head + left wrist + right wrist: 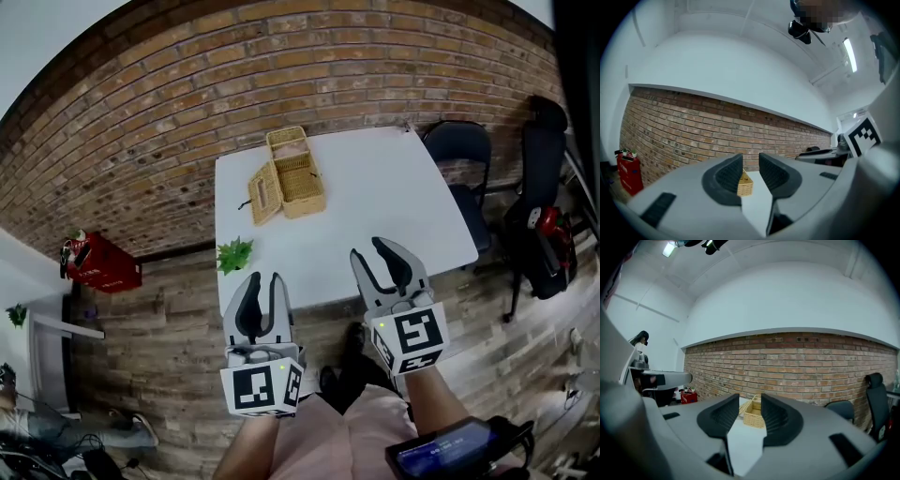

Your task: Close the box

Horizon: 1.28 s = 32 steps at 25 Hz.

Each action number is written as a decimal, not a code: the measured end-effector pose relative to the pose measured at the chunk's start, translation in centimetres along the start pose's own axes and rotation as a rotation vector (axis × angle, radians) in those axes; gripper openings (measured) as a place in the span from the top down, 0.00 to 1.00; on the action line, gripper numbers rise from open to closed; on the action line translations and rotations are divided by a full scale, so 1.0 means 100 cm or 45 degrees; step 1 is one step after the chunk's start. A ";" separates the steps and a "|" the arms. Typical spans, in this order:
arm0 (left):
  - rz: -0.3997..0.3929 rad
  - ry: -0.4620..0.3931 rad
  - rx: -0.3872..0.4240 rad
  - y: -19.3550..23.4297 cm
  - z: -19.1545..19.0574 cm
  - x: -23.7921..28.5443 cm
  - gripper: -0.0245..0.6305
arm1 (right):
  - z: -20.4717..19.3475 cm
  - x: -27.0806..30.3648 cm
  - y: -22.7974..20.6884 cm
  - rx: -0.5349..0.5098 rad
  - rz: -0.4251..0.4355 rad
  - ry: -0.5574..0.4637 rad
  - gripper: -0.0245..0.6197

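Rectangular woven wicker box (302,180) stands open on the far left part of the white square table (394,197), near the brick wall. Its long axis runs away from the person, with the far end leaning slightly left. One lid flap is up at the far end, another is open at the left side.

Left gripper (264,279) and right gripper (372,251) have their jaws apart with nothing between them. Both are at the near table edge, well apart from the box.

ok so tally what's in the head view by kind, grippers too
table: 1
box: 1
plant: 1
chairs: 2
red crate: 1
grippers: 2, the left gripper and the right gripper
total: 8
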<state>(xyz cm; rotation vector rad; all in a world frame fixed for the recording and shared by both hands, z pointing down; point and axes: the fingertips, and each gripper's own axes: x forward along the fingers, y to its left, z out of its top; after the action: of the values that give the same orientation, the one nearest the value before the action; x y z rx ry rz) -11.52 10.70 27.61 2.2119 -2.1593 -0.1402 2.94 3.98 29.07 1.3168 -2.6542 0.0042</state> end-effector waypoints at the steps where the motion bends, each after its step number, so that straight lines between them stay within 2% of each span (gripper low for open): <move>1: -0.002 0.005 -0.001 0.000 -0.002 0.004 0.79 | -0.001 0.003 -0.002 0.002 -0.002 0.003 0.73; 11: 0.005 0.069 -0.007 -0.002 -0.028 0.063 0.79 | -0.022 0.053 -0.037 0.044 0.043 0.040 0.74; 17: 0.068 0.115 0.004 0.009 -0.045 0.118 0.79 | -0.039 0.112 -0.066 0.095 0.120 0.088 0.74; 25: 0.187 0.054 0.051 0.020 -0.023 0.183 0.79 | -0.022 0.179 -0.099 0.103 0.249 0.056 0.75; 32: 0.275 -0.037 0.099 0.027 0.007 0.206 0.79 | 0.005 0.208 -0.106 0.070 0.330 -0.006 0.76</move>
<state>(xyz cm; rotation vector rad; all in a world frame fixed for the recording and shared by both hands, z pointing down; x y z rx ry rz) -13.82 -9.93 26.50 2.0065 -2.4405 -0.0809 -1.09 -18.88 31.09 0.9786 -2.8264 0.1090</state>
